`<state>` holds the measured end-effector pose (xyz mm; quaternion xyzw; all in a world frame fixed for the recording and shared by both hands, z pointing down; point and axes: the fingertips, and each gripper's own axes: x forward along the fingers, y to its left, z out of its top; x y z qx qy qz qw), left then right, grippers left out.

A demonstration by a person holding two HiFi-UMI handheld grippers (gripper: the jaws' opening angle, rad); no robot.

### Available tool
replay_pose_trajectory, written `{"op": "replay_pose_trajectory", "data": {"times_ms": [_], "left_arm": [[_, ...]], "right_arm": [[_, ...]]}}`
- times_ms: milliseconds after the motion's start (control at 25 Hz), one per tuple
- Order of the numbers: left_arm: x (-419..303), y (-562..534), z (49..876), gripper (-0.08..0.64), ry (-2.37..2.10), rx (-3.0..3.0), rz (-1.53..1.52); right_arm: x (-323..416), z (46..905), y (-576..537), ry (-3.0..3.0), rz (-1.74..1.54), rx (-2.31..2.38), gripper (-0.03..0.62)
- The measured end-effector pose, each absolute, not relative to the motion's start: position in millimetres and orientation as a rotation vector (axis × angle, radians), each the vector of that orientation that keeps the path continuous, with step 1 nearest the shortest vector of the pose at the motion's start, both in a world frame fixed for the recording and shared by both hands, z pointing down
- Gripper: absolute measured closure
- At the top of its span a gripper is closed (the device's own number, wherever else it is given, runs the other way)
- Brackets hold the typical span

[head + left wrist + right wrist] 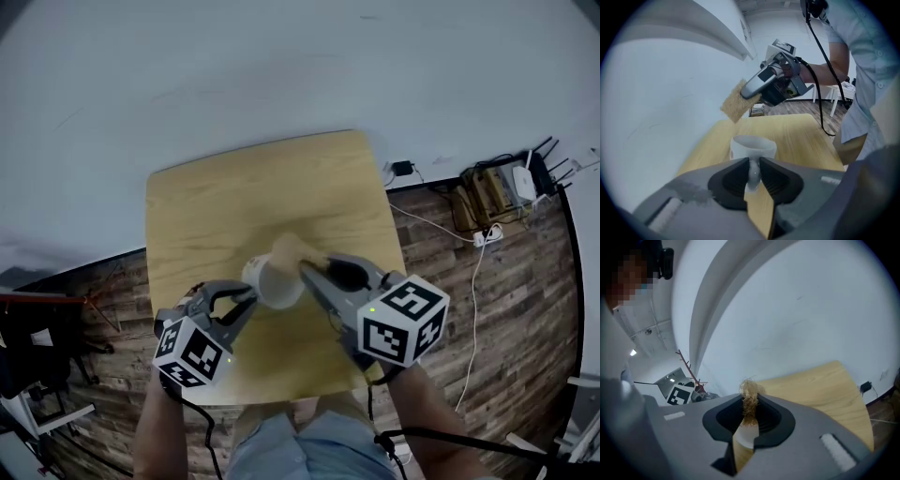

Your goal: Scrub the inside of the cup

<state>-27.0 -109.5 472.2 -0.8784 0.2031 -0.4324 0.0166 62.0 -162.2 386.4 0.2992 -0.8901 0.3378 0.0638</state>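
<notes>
Nearest the person, the left gripper (246, 298) has its jaws closed on the handle (753, 174) of a white cup (272, 281). In the left gripper view the two dark pads press on either side of the handle, with the cup (752, 149) just past them, its mouth facing up. The cup is over the near middle of a pale wooden table (234, 206); I cannot tell whether its base rests on the top. Beside it, the right gripper (305, 267) is clamped on a tan, fibrous scrubber (289, 249). The right gripper view shows the fibres (750, 399) squeezed between the jaws and sticking out above them. From the left gripper view the scrubber (735, 102) hangs in the air above the cup and slightly to its left, clear of the rim. Beyond the table's far edge is a white wall, and to the right a wood-plank floor (525, 309) with a white cable (473, 300) running to a power strip (487, 235) by the wall.
</notes>
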Motion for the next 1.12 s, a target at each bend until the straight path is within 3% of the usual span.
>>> {"op": "replay_pose_trajectory", "data": {"times_ms": [720,1120], "left_arm": [[-77.7,-104.6,512.5,0.462,0.908,-2.917,-1.190],[-89.3,-92.2,493.2,0.462,1.005,-3.026,-0.999]], "right_arm": [[61.8,366.3,-152.6,-2.686,0.796,0.966,0.534],[54.7,346.3,-144.4,-2.664,0.692,1.027,0.532]]}}
